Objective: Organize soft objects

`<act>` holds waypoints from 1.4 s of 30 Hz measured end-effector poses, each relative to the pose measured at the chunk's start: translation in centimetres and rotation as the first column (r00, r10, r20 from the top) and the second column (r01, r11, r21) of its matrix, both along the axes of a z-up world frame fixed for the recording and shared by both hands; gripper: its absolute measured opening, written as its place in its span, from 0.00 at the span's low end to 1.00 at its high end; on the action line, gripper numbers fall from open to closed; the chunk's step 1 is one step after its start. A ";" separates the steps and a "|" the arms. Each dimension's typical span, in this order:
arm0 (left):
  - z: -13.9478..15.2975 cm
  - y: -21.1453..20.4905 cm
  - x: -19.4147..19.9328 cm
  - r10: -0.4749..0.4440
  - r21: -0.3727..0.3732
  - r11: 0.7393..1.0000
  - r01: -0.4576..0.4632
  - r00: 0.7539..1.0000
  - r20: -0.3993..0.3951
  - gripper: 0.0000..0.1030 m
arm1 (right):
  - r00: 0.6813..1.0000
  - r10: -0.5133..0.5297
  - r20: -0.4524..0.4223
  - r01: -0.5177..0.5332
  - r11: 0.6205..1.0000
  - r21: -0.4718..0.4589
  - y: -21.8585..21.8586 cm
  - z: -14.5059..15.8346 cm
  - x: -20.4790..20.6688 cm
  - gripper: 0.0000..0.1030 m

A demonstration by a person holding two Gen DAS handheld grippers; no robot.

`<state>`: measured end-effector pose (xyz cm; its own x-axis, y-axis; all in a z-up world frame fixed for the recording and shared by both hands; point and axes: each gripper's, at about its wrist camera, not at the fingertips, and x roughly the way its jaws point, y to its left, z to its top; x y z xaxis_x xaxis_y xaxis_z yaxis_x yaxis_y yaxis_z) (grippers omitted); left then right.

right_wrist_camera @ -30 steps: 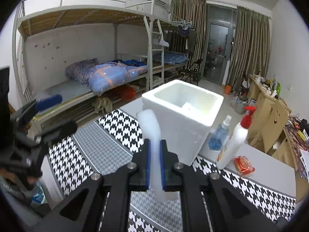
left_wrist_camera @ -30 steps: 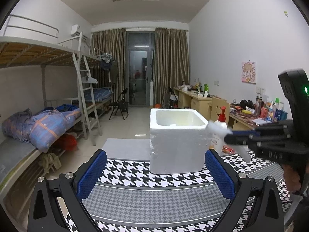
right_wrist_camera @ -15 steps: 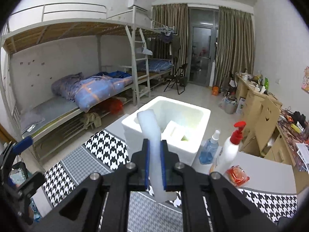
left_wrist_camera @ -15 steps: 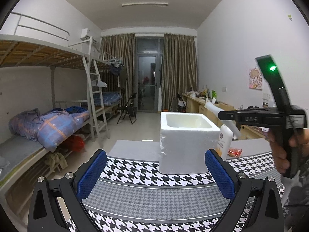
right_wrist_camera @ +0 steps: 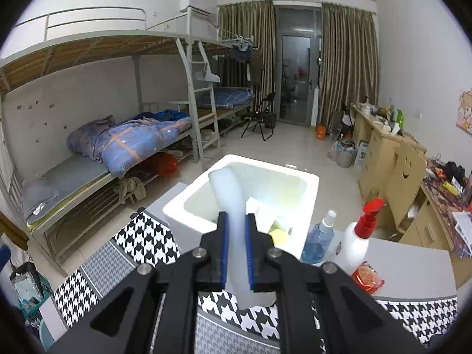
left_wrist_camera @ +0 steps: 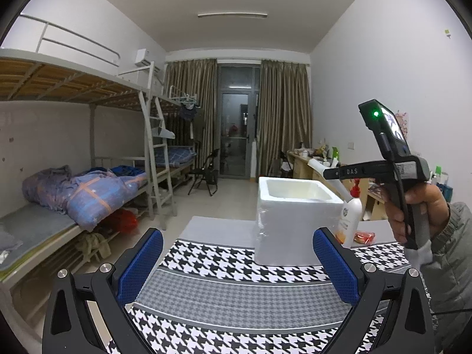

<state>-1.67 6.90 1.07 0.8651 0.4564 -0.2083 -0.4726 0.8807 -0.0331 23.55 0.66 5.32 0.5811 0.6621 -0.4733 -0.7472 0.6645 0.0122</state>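
- A bunk bed [right_wrist_camera: 97,94] runs along the left wall, with a rumpled blue quilt [right_wrist_camera: 132,141] on its lower bunk.
- The table [left_wrist_camera: 224,227] in the near foreground wears a black-and-white houndstooth cloth [left_wrist_camera: 236,298] with a grey band across it.
- A white foam box [left_wrist_camera: 295,221] stands open-topped on the table, at the far edge of the cloth; in the right wrist view pale and yellow pieces lie inside it, too small to name.
- The left gripper [left_wrist_camera: 236,265] is low and near, its blue pads [left_wrist_camera: 141,265] spread wide apart with nothing between them — only the cloth shows in the gap.
- The right gripper [right_wrist_camera: 236,250] is clamped on a white foam strip [right_wrist_camera: 230,194], pads pressing both sides; in the right wrist view the strip rises from the jaws, curving left, and its top overlaps the box's near rim.
- In the left wrist view a person's right hand [left_wrist_camera: 413,209], in a grey sleeve, holds that gripper's handle at the right, and the strip's end juts out over the box's right edge.
- A white pump bottle [right_wrist_camera: 360,236] with a red top stands just right of the box, and a blue spray bottle [right_wrist_camera: 318,239] sits between the two.
- A small red packet [right_wrist_camera: 367,274] lies on the bare table, near the pump bottle's base.
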 end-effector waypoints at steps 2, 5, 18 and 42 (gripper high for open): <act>-0.2 -0.1 -0.3 0.015 0.004 1.000 -0.015 1.000 0.010 0.99 | 1.000 -0.017 -0.019 0.017 1.000 -0.001 0.4 -0.1 0.8 0.13; -0.4 -0.2 -0.7 0.027 0.010 1.000 -0.027 0.999 0.021 0.99 | 0.999 -0.027 -0.042 0.028 1.000 0.007 0.9 -0.2 1.6 0.13; -0.9 -0.8 -1.5 0.035 0.018 0.999 -0.036 0.999 0.029 0.99 | 0.986 -0.103 -0.132 0.103 0.995 -0.005 2.6 -1.5 5.6 0.13; -0.9 -1.0 -2.2 0.045 0.003 0.999 -0.045 0.999 0.016 0.99 | 0.983 -0.130 -0.129 0.121 0.990 -0.077 2.9 -1.8 5.6 0.66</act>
<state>-3.91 5.86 0.22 0.8470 0.4954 -0.1929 -0.5111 0.8587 -0.0386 29.20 3.52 3.56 0.5859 0.5516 -0.5937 -0.6528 0.7553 0.0575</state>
